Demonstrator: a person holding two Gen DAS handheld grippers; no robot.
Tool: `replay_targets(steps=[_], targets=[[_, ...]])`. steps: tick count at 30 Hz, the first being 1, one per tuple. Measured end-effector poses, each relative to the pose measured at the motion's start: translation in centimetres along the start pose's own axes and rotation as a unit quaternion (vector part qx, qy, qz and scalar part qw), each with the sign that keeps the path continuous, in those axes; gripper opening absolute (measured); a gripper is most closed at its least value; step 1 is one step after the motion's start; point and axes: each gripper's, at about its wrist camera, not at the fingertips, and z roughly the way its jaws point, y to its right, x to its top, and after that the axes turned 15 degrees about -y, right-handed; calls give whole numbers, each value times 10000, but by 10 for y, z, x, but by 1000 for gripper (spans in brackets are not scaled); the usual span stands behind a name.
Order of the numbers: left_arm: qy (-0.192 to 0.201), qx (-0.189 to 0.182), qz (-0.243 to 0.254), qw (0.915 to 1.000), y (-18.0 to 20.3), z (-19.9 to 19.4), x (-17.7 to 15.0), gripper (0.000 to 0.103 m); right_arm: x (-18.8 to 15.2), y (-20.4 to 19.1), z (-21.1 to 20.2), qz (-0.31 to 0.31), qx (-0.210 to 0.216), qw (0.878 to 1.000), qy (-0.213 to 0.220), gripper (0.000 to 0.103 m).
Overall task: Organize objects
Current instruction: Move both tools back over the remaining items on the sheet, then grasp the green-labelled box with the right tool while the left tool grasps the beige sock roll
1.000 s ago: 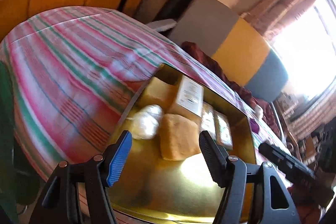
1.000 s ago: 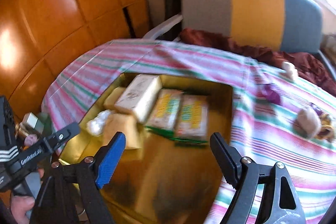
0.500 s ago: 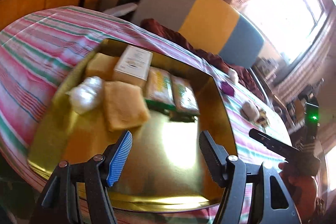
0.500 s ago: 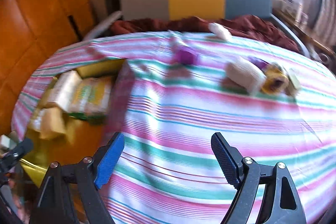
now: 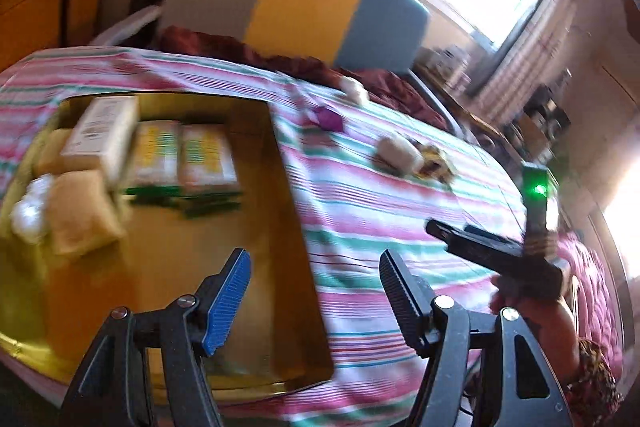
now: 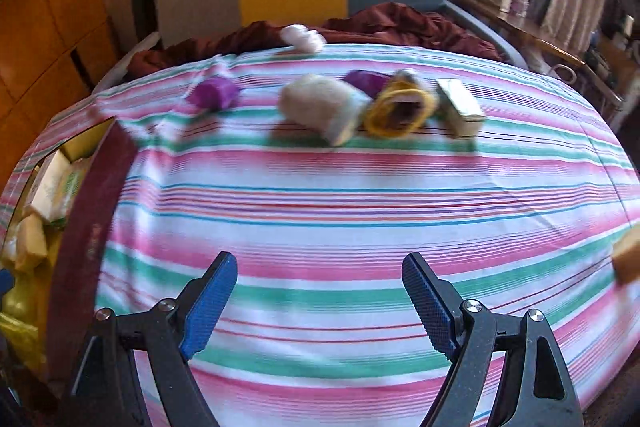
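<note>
Both hand-held grippers, left (image 5: 314, 291) and right (image 6: 320, 301), gaped wide and empty, so I judged the pale fuzzy bundle (image 6: 318, 105) on the striped cloth (image 6: 340, 187) needed a centred, level approach.

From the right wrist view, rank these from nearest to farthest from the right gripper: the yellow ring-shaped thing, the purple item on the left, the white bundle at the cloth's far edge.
Measured from the right gripper, which is open:
1. Yellow ring-shaped thing, ahead and slightly right, mid-cloth.
2. Purple item, ahead to the left, a little farther back.
3. White bundle, at the striped cloth's far edge, by the maroon fabric.
</note>
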Motion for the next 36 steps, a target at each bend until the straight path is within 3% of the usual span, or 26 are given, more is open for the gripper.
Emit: replay_targets(steps=[9,15,20,25,29,32,34,35,36], targets=[[-711,-299,760,9941,69,55,12,68,9,59,11,366,-26,9990,270,85],[-1006,-192,1078,9889,91,82,12,68,24,105,25,719,-140,9969,303,85],[-1211,-199,1026,9871,96,99,13,68,61,142,26,1161,-50,9919,512,81],[-1358,-125,1073,9848,99,106,7,68,109,147,37,921,-138,9930,728,78],[-1423,-134,1067,9840,99,107,6,68,138,144,62,740,-284,9953,556,62],[-1426,-110,1045,9842,98,108,9,68,145,148,76,747,-217,9958,487,60],[-1425,-118,997,9847,98,110,12,68,145,154,81,852,-127,9953,441,53],[-1434,-121,972,9848,97,112,14,68,143,157,80,913,-78,9946,497,45],[-1438,-133,957,9849,97,113,16,68,140,157,78,922,-20,9944,525,31]])
